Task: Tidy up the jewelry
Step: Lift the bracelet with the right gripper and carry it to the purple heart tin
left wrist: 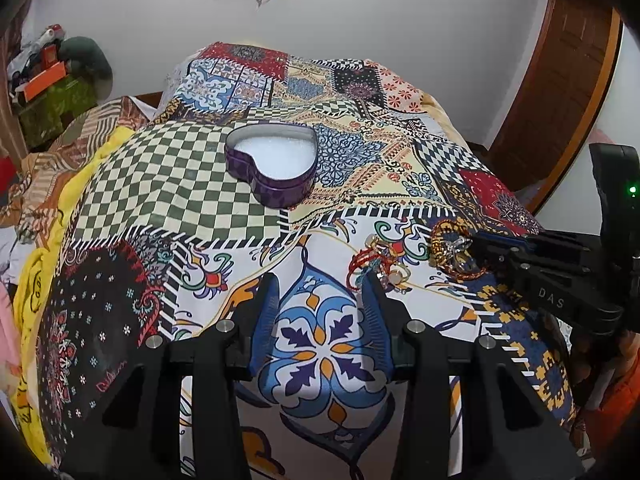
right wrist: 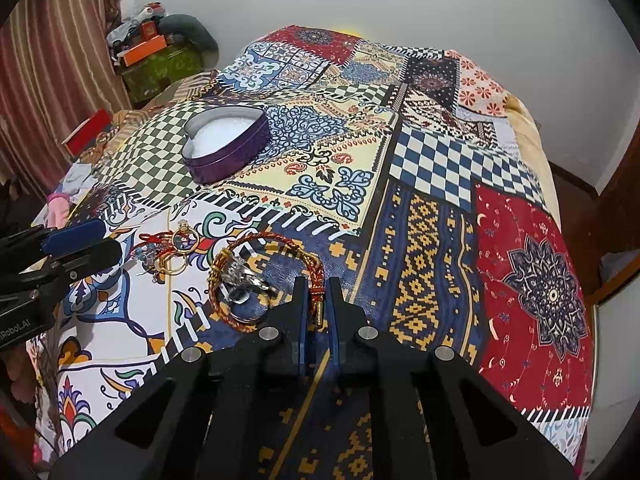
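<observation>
A purple heart-shaped tin [left wrist: 272, 164] with white foam inside lies open on the patchwork bedspread; it also shows in the right wrist view [right wrist: 226, 144]. My right gripper [right wrist: 318, 286] is shut on a red and gold braided bracelet [right wrist: 256, 242] that lies on the cloth around a silver ring [right wrist: 244, 274]. To its left lie gold rings and a red beaded bracelet [right wrist: 168, 250]. My left gripper [left wrist: 322, 282] is open and empty just short of that pile [left wrist: 376, 262]. The right gripper [left wrist: 500, 252] shows at the right of the left wrist view.
The patchwork bedspread [right wrist: 440, 200] covers a bed. A green box with orange items [right wrist: 160, 60] stands at the far left by a curtain. A wooden door [left wrist: 560, 80] is at the right. A white wall lies behind.
</observation>
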A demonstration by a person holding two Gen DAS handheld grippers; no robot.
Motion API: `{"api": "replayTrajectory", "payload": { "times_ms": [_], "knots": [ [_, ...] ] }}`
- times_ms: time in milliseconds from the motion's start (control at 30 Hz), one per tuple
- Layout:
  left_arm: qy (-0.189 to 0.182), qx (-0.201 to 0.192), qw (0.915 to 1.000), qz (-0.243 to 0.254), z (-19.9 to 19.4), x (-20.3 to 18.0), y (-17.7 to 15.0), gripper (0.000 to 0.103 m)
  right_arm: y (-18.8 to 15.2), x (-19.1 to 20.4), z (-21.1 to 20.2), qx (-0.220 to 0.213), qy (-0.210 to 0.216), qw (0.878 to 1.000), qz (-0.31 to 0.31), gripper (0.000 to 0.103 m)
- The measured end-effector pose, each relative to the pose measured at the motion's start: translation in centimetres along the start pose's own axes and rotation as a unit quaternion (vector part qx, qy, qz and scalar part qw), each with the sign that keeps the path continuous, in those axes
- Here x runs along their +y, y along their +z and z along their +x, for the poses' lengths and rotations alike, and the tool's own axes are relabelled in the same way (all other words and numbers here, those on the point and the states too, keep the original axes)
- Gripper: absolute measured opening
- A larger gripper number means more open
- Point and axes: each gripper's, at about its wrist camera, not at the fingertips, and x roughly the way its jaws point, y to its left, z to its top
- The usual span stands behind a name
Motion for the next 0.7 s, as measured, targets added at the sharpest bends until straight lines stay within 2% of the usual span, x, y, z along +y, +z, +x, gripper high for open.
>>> {"api": "replayTrajectory", "payload": {
  "times_ms": [433, 667, 700],
  "knots": [
    [-0.001, -0.003, 0.9999, 0.010, -1.4, -1.0, -0.2, 0.043, 0.9, 0.4, -4.3, -0.068, 0.021, 0.997, 0.028, 0.007],
    [0.018, 0.002, 0.9995, 0.026, -0.3, -1.5, 0.2, 0.043, 0.8, -0.6, -6.0, -0.090, 0.021, 0.995, 0.047, 0.007],
    [0.016, 0.006, 0.9995, 0.026, 0.1, -1.5, 0.3, 0.038, 0.8, -0.8, -6.1, -0.091, 0.021, 0.994, 0.049, 0.007]
  ]
}}
